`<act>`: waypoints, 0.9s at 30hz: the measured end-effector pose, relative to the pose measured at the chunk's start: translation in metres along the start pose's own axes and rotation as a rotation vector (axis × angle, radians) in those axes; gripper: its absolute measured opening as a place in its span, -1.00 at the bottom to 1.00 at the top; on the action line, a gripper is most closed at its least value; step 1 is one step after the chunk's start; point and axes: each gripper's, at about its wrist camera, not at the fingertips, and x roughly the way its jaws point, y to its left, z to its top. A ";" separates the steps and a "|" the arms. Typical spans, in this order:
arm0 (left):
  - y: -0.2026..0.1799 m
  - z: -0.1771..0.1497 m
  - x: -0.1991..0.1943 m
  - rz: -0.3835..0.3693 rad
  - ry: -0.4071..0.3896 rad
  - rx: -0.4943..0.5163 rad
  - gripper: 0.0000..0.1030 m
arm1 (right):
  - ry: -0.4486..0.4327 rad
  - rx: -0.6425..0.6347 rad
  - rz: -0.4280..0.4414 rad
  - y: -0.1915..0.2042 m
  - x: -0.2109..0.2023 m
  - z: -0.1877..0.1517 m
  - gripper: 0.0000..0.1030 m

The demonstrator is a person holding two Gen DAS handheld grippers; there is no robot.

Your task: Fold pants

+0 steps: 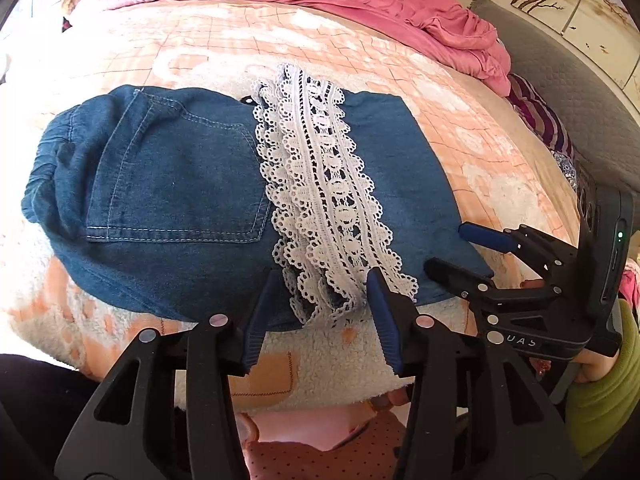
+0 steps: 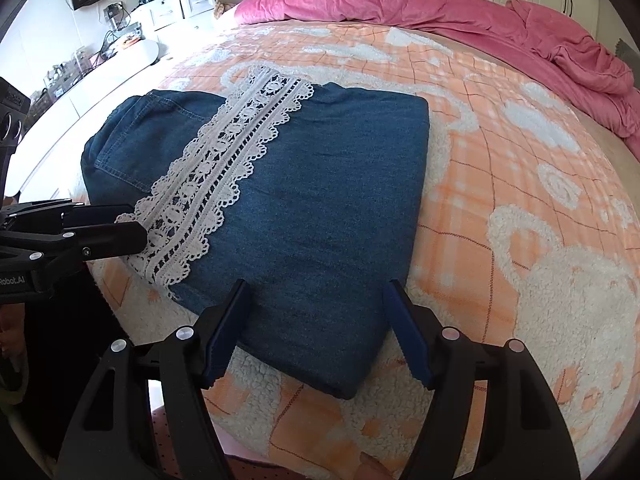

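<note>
Apparently, step in hand: the denim pants [image 1: 192, 184] look already folded into a compact packet, so this reads as the end of a fold or the pause ahead of a last one.
Pants position: they lie flat on the orange-and-white fleece blanket [image 2: 520, 200] of the bed, near its front edge, back pocket [image 1: 176, 176] facing up at the left.
Lace hem: the white lace trim [image 1: 320, 184] runs across the top of the packet, from the far edge to the near edge.
Left claw: the left claw [image 1: 316, 312] is released, jaws spread, fingers either side of the near end of the lace; I cannot tell whether they touch the cloth.
Right claw: the right claw [image 2: 316, 328] is likewise released and grips nothing, its fingers straddling the near right corner of the denim.
Next move, if another fold is wanted: both claws would need to close on the near edge, catching all layers together, then carry it over evenly.
Risk: the loose lace may slip or bunch.
Background: a pink duvet [image 2: 440, 4] is heaped at the far side of the bed.
</note>
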 end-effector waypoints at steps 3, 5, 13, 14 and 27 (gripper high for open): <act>0.000 -0.002 -0.005 0.008 -0.004 0.003 -0.15 | -0.007 0.028 0.025 -0.005 -0.005 0.001 0.33; 0.000 -0.002 -0.007 0.013 -0.005 0.001 -0.10 | -0.015 0.060 0.048 -0.011 -0.008 0.002 0.33; 0.000 -0.004 -0.019 0.042 -0.019 -0.001 0.14 | -0.065 0.129 0.064 -0.023 -0.022 0.006 0.33; 0.000 -0.004 -0.021 0.048 -0.020 -0.001 0.19 | -0.071 0.132 0.064 -0.024 -0.023 0.006 0.33; 0.003 0.000 -0.034 0.076 -0.044 0.008 0.75 | -0.143 0.193 0.069 -0.032 -0.033 0.012 0.64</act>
